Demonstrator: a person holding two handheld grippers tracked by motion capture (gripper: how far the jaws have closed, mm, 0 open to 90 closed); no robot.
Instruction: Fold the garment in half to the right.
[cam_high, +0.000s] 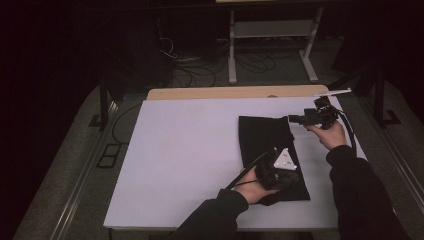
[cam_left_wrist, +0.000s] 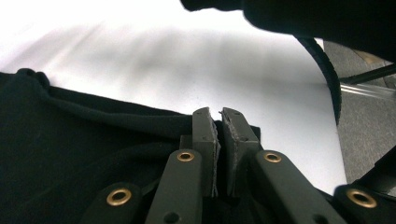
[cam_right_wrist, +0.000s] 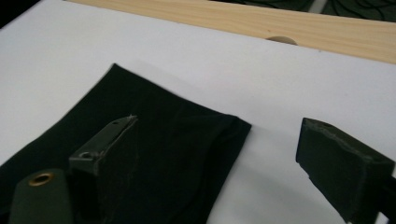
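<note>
Where it lies folded flat, the black cloth (cam_high: 270, 150) looks smooth

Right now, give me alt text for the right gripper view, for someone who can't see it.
Two open tool jaws frame a folded black cloth lying flat on a white table, with nothing between them. A light wooden strip runs along the table's far edge.

High view: dim, surroundings near black, only the tabletop (cam_high: 190, 150) lit pale. Left gripper view: glare whitens the tabletop beyond the tool (cam_left_wrist: 219, 116), near parts soft. Right gripper view: evenly lit, foreground blurred.
</note>
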